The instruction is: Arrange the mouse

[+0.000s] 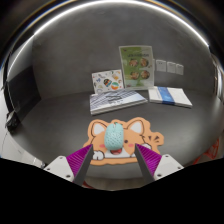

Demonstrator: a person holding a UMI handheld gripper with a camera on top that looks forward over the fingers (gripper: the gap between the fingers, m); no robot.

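A small pale teal computer mouse (pixel 117 137) lies on an orange cartoon-shaped mouse pad (pixel 149 130) on the grey table. My gripper (pixel 115 151) sits low over the pad's near edge. Its fingers are open, the purple pads (pixel 80 157) spread wide. The mouse's rear end stands between the fingertips with a gap on each side, and it rests on the mouse pad.
Beyond the mouse pad lie a stack of papers (pixel 117 100) and a blue-and-white booklet (pixel 171 96). Two picture cards (pixel 136 64) lean against the back wall beside wall sockets (pixel 170 67). A dark object (pixel 14 96) stands at the far left.
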